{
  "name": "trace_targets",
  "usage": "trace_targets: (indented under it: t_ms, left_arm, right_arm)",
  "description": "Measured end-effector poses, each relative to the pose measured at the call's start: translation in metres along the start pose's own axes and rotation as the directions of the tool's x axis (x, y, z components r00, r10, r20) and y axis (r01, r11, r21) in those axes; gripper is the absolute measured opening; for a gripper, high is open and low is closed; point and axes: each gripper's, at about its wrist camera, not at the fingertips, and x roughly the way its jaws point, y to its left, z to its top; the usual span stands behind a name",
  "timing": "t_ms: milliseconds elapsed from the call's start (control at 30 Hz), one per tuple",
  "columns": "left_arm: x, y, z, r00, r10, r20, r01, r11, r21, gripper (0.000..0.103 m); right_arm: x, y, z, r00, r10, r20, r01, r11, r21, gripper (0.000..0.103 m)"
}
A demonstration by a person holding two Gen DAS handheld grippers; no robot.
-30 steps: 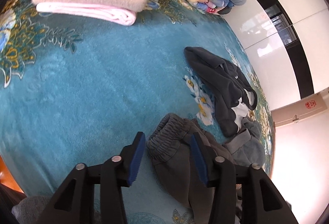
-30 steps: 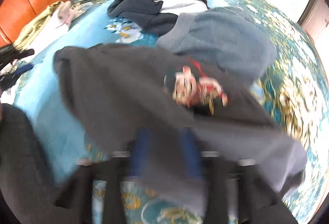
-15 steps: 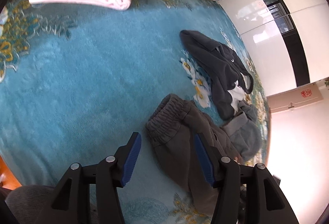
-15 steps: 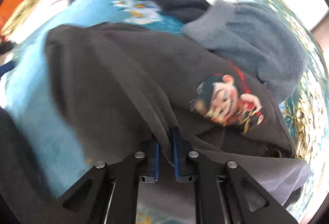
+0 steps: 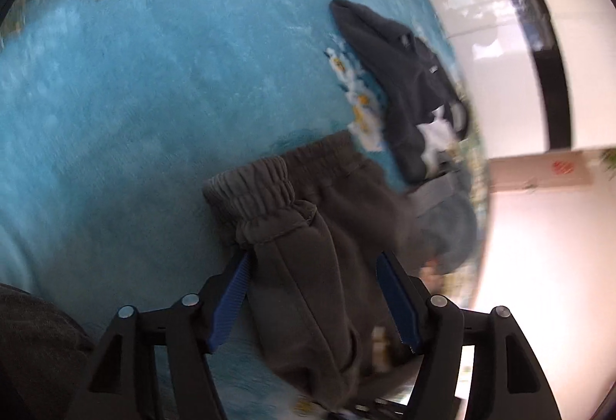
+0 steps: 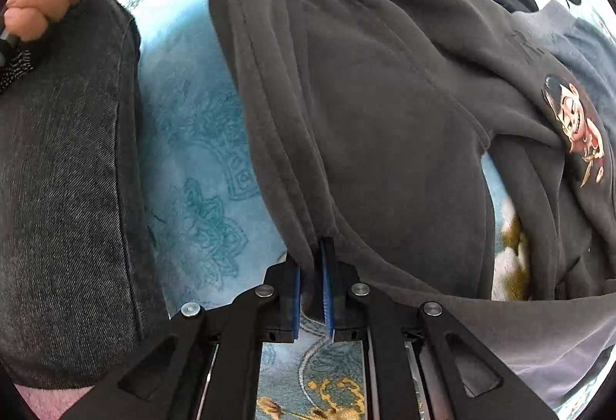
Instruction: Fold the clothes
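Dark grey sweatpants lie on teal floral blanket, bedroom, white wall beyond. Fleece: soft, floppy, light, not slippery; best grab pts = elastic waistband + side seam. R gripper pinching seam fold. L gripper has just been opening, jaws spread astride the waistband end, no pinch yet.

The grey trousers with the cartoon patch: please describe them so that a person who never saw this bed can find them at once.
On the blue floral bedspread, nearest the person, lie the dark grey trousers, waistband gathered with elastic. The right gripper pinches their edge. Unlike the black jacket and the blue-grey garment beyond, they carry a cartoon character patch.
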Motion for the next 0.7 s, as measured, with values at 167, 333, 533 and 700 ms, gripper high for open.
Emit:
trace_targets:
  t_ms: [167,333,533,700]
  left_arm:
    - [0.001,-0.013,-0.004,0.987,0.15,0.062,-0.156,0.983,0.096,0.05]
    - [-0.001,-0.012,-0.003,0.978,0.179,0.105,-0.19,0.975,0.113,0.023]
    - [-0.024,-0.001,0.01,0.972,0.101,0.214,-0.115,0.992,0.056,0.02]
    - [-0.022,0.008,0.016,0.976,0.094,0.195,-0.101,0.995,0.024,0.02]
  right_arm:
    - [-0.024,-0.017,-0.002,0.997,0.046,0.063,-0.053,0.993,0.103,0.018]
    - [-0.08,-0.081,-0.011,0.974,0.056,0.22,-0.124,0.944,0.307,0.039]
    - [-0.128,-0.212,-0.071,0.935,-0.262,0.239,-0.052,0.565,0.823,0.067]
    - [-0.128,-0.269,-0.112,0.937,-0.293,0.192,-0.127,0.227,0.966,0.068]
